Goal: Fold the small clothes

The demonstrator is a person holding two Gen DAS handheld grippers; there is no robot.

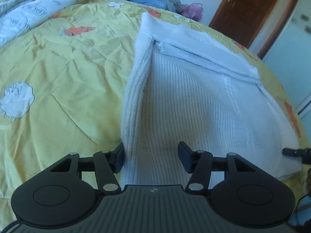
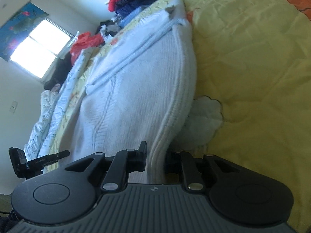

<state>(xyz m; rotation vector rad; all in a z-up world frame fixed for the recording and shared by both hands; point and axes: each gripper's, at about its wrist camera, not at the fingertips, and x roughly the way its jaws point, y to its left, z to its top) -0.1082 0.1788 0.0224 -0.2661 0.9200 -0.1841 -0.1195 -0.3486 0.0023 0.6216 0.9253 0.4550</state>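
White knit garment [image 1: 186, 101] lies on yellow quilt [image 1: 64, 73], sides already folded inward to a long panel; cross fold looks left to do. Left gripper [image 1: 151, 159] straddles near-left folded edge, 1 pad touching, other clear, not clamped. Right gripper [image 2: 155, 160] pinched on near-right ribbed edge. Printed white duvet [image 1: 29, 11] has script, unreadable. No brand legible.

White ribbed sweater [image 1: 194, 101]; yellow flowered quilt [image 1: 64, 64]
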